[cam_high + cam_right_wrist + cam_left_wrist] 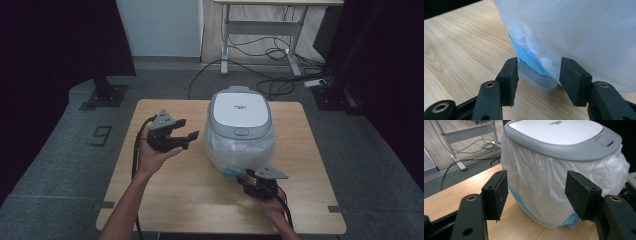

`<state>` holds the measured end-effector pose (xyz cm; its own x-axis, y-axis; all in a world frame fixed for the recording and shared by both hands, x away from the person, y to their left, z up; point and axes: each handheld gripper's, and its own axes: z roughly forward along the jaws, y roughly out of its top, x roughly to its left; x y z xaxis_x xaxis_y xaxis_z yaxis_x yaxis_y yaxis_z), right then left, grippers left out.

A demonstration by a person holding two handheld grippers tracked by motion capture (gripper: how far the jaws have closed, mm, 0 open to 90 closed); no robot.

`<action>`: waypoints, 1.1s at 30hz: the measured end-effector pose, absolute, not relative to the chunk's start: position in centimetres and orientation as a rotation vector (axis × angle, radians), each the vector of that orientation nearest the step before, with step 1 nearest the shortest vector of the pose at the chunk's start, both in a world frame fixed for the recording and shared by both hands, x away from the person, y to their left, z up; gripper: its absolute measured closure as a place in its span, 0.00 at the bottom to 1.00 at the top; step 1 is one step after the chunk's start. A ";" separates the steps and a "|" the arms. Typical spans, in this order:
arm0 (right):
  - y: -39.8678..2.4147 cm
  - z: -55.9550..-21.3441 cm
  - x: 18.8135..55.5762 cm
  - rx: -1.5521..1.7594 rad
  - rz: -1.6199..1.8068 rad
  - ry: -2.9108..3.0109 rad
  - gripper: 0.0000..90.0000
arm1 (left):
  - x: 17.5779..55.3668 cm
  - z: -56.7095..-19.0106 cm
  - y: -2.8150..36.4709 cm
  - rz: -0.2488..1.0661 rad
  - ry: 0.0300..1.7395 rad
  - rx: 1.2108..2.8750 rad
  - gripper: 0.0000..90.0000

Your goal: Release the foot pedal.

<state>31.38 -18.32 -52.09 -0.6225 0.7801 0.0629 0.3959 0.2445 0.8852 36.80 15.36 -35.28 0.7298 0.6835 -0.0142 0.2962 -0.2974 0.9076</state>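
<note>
Nearest the person, the right gripper (256,176) sits low at the near foot of the bin (240,127), its jaws parted. In the right gripper view they stand on either side of a ribbed grey pedal (537,78) that sticks out from under the bag, with a clear gap on both sides, so they press on nothing. The person's right hand (272,205) holds that gripper from behind.

A little further in and to the left, the left hand (152,156) carries the left gripper (186,139) above the wooden table (175,200), pointing at the side of the bin. Its jaws are spread wide and empty, the bin well apart from them.

The bin stands at the middle of the table, towards the far edge. It is a rounded tub with a grey rim and a flat white lid (239,109), with a small grey push tab (606,140) on the rim. A thin, cloudy white plastic bag (541,187) hangs wrinkled over the outside, and a blue body (522,203) shows through near the bottom. There is a short dark logo on the lid, too small to read.

Beyond the table, a "9" (101,135) is marked on the grey floor to the left. Further back stands a white desk frame (260,30) with black cables (270,70) trailing under it.
</note>
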 end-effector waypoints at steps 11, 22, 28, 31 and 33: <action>-21.3 -51.1 30.8 1.104 1.328 2.106 0.53 | 35.6 -36.7 16.7 0.457 0.780 1.887 0.39; -25.2 -51.2 30.1 1.161 1.324 2.051 0.53 | 34.1 -41.4 18.2 0.409 0.841 1.900 0.39; -26.3 -51.5 30.3 1.193 1.323 2.026 0.53 | 33.4 -43.4 18.8 0.386 0.868 1.907 0.39; -26.6 -51.4 30.5 1.201 1.330 2.015 0.52 | 33.3 -44.1 18.8 0.374 0.876 1.912 0.39; -26.6 -51.4 30.5 1.201 1.334 2.009 0.52 | 33.3 -44.4 18.8 0.369 0.879 1.919 0.39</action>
<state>30.51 -26.65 -51.38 -0.5236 0.8464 0.0968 0.4178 0.1561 0.8950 33.28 18.75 -44.36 0.6947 0.7112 -0.1075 0.4218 -0.2817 0.8618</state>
